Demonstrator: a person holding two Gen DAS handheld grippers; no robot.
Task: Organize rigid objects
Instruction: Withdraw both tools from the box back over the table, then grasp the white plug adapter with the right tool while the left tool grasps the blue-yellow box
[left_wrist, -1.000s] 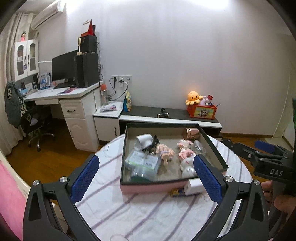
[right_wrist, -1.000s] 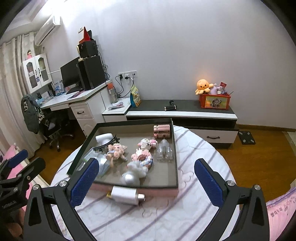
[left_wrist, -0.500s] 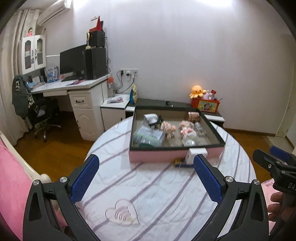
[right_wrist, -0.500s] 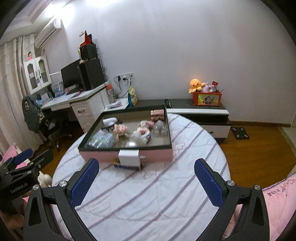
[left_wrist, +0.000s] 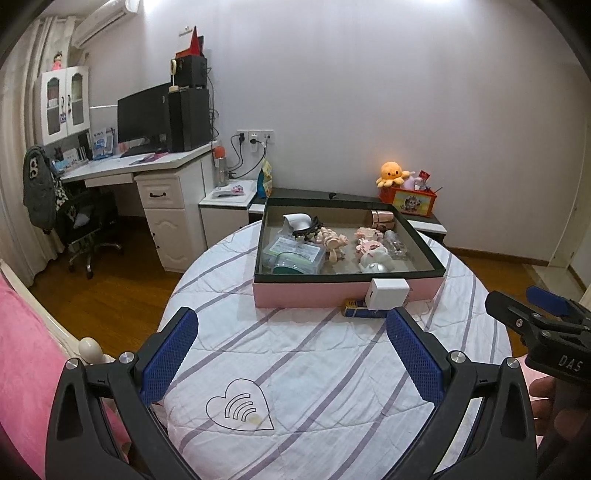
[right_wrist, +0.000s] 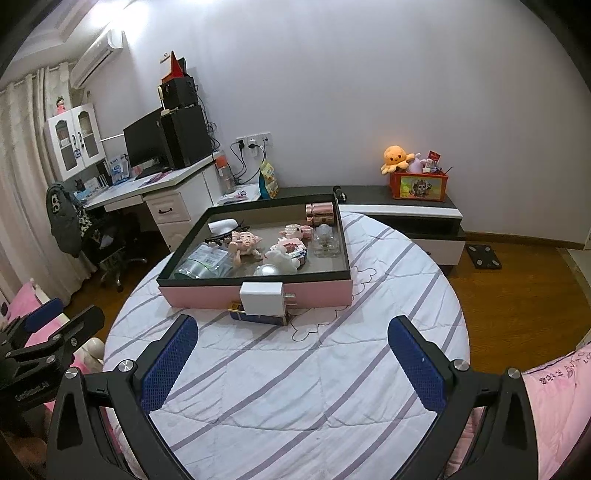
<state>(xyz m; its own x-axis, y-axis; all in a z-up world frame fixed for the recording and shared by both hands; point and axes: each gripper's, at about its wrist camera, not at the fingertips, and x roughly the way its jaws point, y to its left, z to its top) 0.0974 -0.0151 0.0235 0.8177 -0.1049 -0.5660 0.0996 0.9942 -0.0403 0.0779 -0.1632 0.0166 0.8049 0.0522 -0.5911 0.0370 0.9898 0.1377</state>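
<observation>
A pink box with a dark rim (left_wrist: 424, 274) (right_wrist: 332, 274) stands at the far side of the round striped table (left_wrist: 314, 369) (right_wrist: 332, 369). Inside lie small toys, a clear packet (left_wrist: 295, 254), a rose-gold tin (right_wrist: 320, 215) and a clear bottle (right_wrist: 326, 240). A white plug adapter (left_wrist: 388, 292) (right_wrist: 263, 298) rests on a small blue box (left_wrist: 360, 312) (right_wrist: 258, 317) against the box's front wall. My left gripper (left_wrist: 291, 360) and right gripper (right_wrist: 291, 360) hover open over the near part of the table, both empty and well short of the box.
A heart-shaped outline (left_wrist: 240, 408) marks the cloth near me. Behind the table stand a white desk (left_wrist: 147, 166) with a monitor, an office chair (left_wrist: 85, 229), and a low cabinet with an orange toy box (right_wrist: 419, 184). Pink bedding (right_wrist: 554, 398) flanks the table.
Both grippers have pulled back from the box toward the near edge of the table, and more of the cloth now shows. Both stay open and empty.
</observation>
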